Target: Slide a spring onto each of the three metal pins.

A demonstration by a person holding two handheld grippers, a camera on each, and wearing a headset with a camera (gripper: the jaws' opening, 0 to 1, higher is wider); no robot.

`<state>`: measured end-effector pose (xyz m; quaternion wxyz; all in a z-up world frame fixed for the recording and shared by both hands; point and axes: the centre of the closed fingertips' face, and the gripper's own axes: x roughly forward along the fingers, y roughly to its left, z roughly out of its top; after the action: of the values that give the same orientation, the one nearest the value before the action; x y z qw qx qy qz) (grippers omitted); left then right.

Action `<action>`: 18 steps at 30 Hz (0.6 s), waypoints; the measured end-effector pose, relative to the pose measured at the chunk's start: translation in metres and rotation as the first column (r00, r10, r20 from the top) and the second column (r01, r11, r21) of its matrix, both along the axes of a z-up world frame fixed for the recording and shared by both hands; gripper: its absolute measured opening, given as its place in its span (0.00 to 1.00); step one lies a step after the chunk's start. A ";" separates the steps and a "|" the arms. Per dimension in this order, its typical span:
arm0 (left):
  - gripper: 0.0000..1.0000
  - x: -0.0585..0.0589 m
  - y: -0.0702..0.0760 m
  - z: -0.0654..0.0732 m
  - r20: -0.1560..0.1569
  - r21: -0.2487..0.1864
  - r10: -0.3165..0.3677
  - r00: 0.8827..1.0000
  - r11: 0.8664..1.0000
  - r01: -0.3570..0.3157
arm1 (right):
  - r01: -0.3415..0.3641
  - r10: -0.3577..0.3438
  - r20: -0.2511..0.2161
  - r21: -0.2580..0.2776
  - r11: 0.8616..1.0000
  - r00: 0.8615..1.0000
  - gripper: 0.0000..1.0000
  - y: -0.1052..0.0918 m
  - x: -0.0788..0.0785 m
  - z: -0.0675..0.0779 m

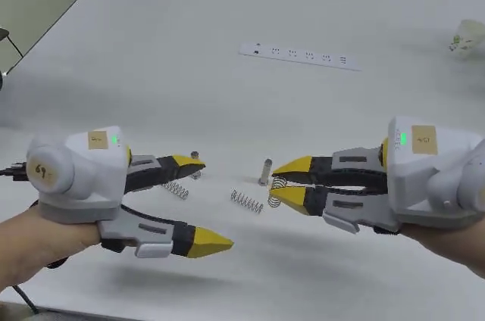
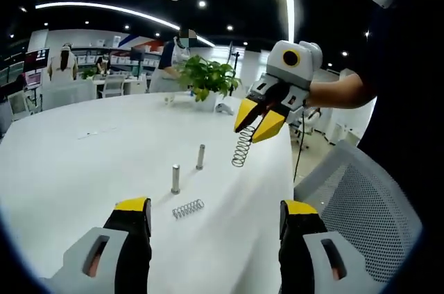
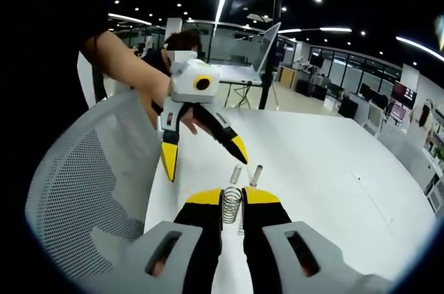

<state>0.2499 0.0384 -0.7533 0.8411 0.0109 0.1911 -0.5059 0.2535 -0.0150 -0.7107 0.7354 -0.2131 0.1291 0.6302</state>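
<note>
R tool point(image 1: 280, 185) grips spring point(image 3: 231, 207) by one end, rest free to thread upright pin point(image 1: 266, 171); L tool point(image 1: 214, 202) wide, empty.

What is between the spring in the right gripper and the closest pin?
Nothing visible. The right gripper holds the spring right beside the upright pin, with just bare table between them.
</note>
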 end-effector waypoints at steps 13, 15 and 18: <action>0.88 0.008 0.042 -0.009 -0.013 0.022 0.133 0.991 0.991 -0.132 | 0.030 -0.030 0.009 -0.006 1.000 1.000 0.07 -0.008 0.006 -0.003; 0.92 0.009 0.047 -0.010 -0.022 0.019 0.151 0.988 0.988 -0.151 | 0.037 -0.037 0.009 -0.008 0.999 0.999 0.07 -0.010 0.007 -0.004; 0.98 0.011 0.052 -0.012 -0.017 0.026 0.166 0.986 0.986 -0.166 | 0.039 -0.039 0.011 -0.008 0.999 0.999 0.07 -0.011 0.007 -0.004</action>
<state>0.2606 0.0905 -0.7657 0.8783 0.0003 0.2054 -0.4317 0.2608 -0.0263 -0.7151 0.7475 -0.2166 0.1319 0.6140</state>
